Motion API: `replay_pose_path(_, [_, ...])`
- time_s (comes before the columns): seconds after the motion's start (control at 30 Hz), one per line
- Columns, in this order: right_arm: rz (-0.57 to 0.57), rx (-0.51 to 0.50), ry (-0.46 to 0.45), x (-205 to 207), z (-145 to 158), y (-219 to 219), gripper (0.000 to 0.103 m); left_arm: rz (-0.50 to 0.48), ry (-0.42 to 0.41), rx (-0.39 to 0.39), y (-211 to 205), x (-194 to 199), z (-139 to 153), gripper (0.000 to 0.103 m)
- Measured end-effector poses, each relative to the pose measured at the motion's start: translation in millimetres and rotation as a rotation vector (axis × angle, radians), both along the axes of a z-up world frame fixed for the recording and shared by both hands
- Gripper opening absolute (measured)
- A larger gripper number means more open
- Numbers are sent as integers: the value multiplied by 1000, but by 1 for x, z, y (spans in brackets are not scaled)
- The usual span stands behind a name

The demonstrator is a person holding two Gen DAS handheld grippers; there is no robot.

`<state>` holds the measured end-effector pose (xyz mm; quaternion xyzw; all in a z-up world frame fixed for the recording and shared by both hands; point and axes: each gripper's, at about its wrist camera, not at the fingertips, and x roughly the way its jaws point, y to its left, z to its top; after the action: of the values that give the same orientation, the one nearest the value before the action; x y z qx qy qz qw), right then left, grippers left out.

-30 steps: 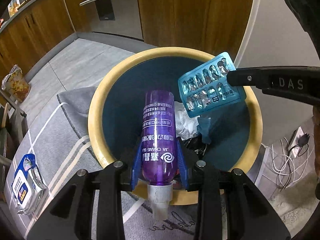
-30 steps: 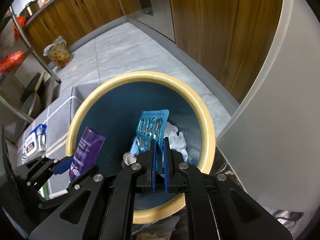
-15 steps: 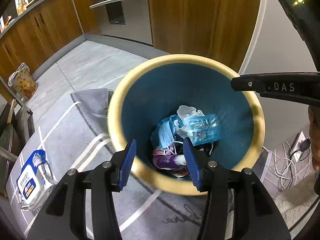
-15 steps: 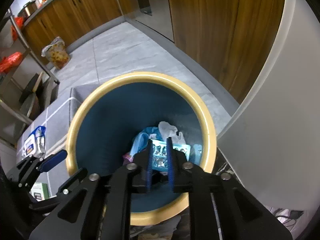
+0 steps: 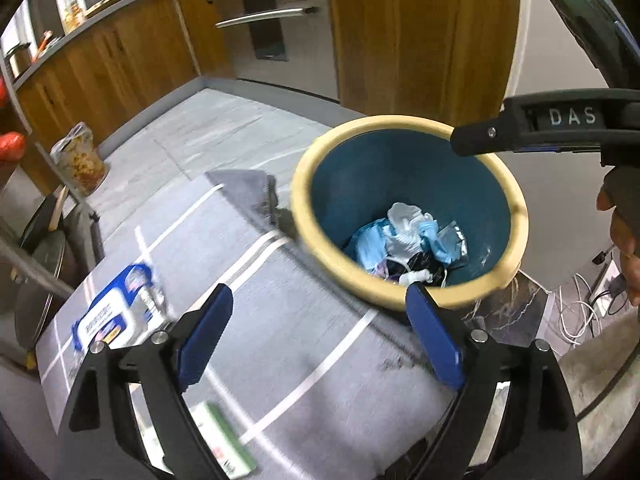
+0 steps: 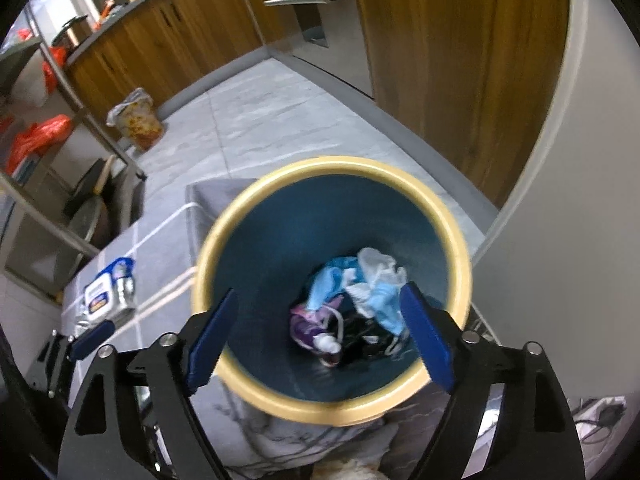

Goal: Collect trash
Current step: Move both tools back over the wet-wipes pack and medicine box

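A blue bin with a yellow rim (image 5: 404, 125) (image 6: 224, 364) stands beside a grey striped surface (image 5: 280, 344). Inside lie a purple bottle (image 6: 310, 328) with a white cap, blue masks (image 5: 370, 242), white tissue (image 6: 378, 266) and a blister pack (image 5: 454, 240). My left gripper (image 5: 320, 336) is open and empty, over the grey surface left of the bin. My right gripper (image 6: 320, 328) is open and empty above the bin; it also shows in the left wrist view (image 5: 544, 130). A blue-white wipes pack (image 5: 108, 316) (image 6: 106, 292) and a green-white box (image 5: 224, 440) lie on the surface.
Wooden cabinets (image 5: 120, 64) and a steel appliance (image 5: 280, 20) line the far wall. A patterned bag (image 5: 80, 164) (image 6: 138, 122) stands on the tiled floor. A metal rack with red bags (image 6: 36, 140) is at left. White cables (image 5: 580, 316) lie at right.
Both grippers let go: the purple bottle and the blister pack dropped into the bin. Both jaws opened wide. My left gripper moved back and left, off the bin.
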<state>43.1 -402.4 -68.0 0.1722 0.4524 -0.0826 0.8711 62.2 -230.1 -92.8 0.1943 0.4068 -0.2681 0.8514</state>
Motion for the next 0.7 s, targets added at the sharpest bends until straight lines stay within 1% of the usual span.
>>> replay_pose_path(0.23, [84,-21,-16,9,10,47,90,100,2,15,56,-6,3,89])
replay_pose_path(0.37, [127,-29,-18,12,12,72,90,186,16,12,94,-8,2,91])
replay_pose_path(0.53, [192,-43,-23,18,15,106,90,263,33,45,134,-9,-5,92])
replay_pose_path(0.7, [311,-61,-18,24,13,146,90,322,55,58,168,-15,-11,92])
